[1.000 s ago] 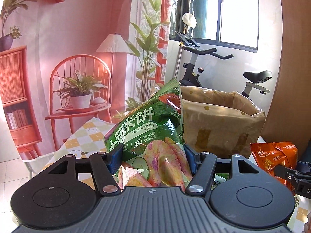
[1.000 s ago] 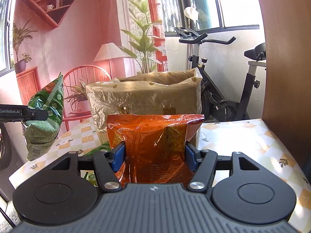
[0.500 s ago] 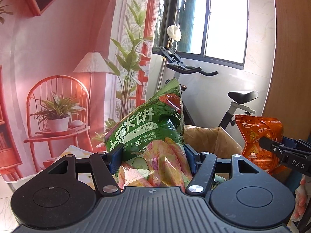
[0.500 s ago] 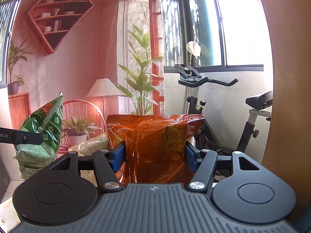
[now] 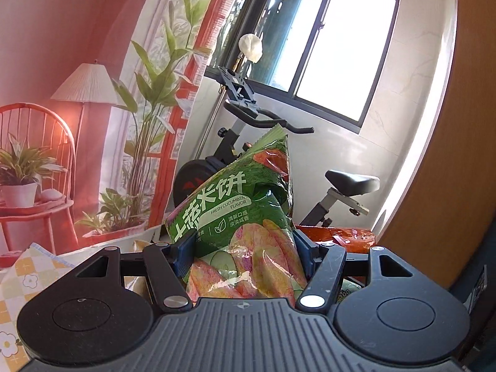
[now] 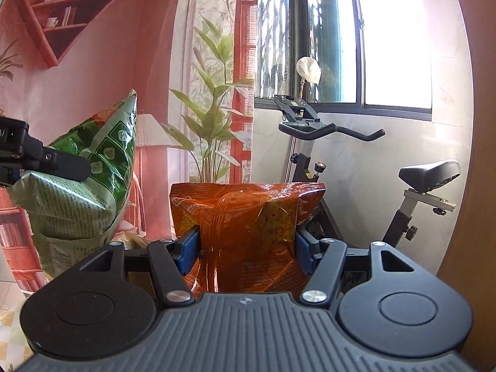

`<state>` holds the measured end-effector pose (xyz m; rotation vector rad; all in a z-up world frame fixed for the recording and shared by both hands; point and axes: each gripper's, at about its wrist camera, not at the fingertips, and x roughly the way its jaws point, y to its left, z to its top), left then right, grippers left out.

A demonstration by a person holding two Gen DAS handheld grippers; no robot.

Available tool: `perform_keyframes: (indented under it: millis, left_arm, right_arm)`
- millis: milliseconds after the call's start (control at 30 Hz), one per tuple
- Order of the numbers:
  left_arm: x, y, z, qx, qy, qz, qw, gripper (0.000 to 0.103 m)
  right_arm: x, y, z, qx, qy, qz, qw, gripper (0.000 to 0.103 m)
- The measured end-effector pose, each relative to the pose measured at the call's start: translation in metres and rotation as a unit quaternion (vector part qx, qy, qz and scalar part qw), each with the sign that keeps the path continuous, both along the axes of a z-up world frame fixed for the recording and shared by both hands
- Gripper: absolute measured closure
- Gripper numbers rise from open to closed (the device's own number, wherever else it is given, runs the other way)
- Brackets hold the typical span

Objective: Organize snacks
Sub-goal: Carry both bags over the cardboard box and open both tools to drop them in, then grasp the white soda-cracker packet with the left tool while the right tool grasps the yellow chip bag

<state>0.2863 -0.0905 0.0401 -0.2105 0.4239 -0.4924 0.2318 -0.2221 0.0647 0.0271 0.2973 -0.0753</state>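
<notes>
Right wrist: right tool (image 6: 246, 245) clamps orange bag (image 6: 248, 217) | only here: left tool (image 6: 66, 166) clamping green bag (image 6: 93, 186)

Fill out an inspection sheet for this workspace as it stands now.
Surface: checkered floral tablecloth, only its corner showing.
Job's things: green snack bag and orange snack bag, both held up in the air.
Clutter: nothing seen.
Grippers: left gripper shut on the green snack bag; right gripper shut on the orange snack bag, blue fingers pressing its sides.
Cables: nothing seen.
Surroundings: exercise bike, window, printed room backdrop.
</notes>
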Motion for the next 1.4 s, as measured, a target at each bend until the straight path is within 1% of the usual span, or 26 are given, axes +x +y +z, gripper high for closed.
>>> perform_keyframes:
  millis: [100,200,300,367,400,433,467,500,567,667,800,833,1000,1133,1233,1300,1400]
  left_arm:
    - [0.016,-0.007,-0.011,0.0,0.011,-0.006,0.9999,0.036]
    - [0.033,-0.007,-0.028,0.003,0.042,0.0,0.9991,0.036]
    - [0.043,-0.001,-0.043,0.007,0.061,0.007,0.9981,0.036]
    - [0.048,0.003,-0.047,0.004,0.073,0.009,0.9973,0.026]
    - [0.049,0.005,-0.048,0.002,0.078,0.01,0.9969,0.018]
    - [0.051,0.007,-0.049,-0.001,0.081,0.013,0.9966,0.015]
    - [0.052,0.009,-0.047,-0.001,0.082,0.016,0.9965,0.015]
    - [0.05,0.011,-0.046,0.002,0.082,0.016,0.9965,0.015]
    - [0.047,0.013,-0.042,0.013,0.08,0.024,0.9964,0.015]
    - [0.034,0.019,-0.033,0.029,0.069,0.039,0.9964,0.015]
    - [0.009,0.037,-0.019,0.052,0.049,0.069,0.9951,0.015]
    - [0.002,0.042,-0.017,0.056,0.045,0.073,0.9947,0.015]
    - [-0.045,0.065,-0.013,0.106,0.012,0.101,0.9891,0.015]
    - [-0.077,0.08,-0.028,0.133,0.011,0.116,0.9843,0.015]
    - [-0.097,0.087,-0.048,0.147,0.02,0.133,0.98,0.016]
    - [-0.111,0.09,-0.062,0.149,0.028,0.147,0.9774,0.017]
    - [-0.129,0.091,-0.083,0.145,0.044,0.158,0.9757,0.017]
  right_arm:
    - [0.014,-0.003,-0.008,0.012,0.017,0.001,1.0,0.039]
    - [0.026,-0.003,-0.019,0.018,0.041,0.009,0.999,0.039]
    - [0.031,-0.001,-0.03,0.022,0.064,0.015,0.998,0.039]
    - [0.035,0.0,-0.035,0.028,0.08,0.015,0.996,0.037]
    - [0.037,0.001,-0.039,0.031,0.092,0.016,0.995,0.036]
    - [0.038,0.001,-0.041,0.036,0.099,0.017,0.994,0.036]
    - [0.038,0.0,-0.043,0.046,0.106,0.02,0.993,0.034]
    - [0.037,-0.001,-0.044,0.055,0.109,0.023,0.992,0.03]
    - [0.034,-0.002,-0.042,0.064,0.111,0.023,0.991,0.027]
    - [0.023,-0.002,-0.036,0.068,0.106,0.027,0.992,0.023]
    - [0.004,-0.008,-0.026,0.096,0.098,0.034,0.99,0.017]
    - [-0.001,-0.009,-0.025,0.098,0.097,0.035,0.99,0.016]
    - [-0.036,-0.008,-0.028,0.097,0.089,0.052,0.99,0.015]
    - [-0.062,-0.005,-0.044,0.102,0.09,0.086,0.987,0.014]
    - [-0.079,0.001,-0.057,0.092,0.093,0.09,0.987,0.014]
    - [-0.09,0.007,-0.068,0.08,0.097,0.092,0.988,0.014]
    - [-0.104,0.013,-0.084,0.073,0.107,0.097,0.987,0.014]
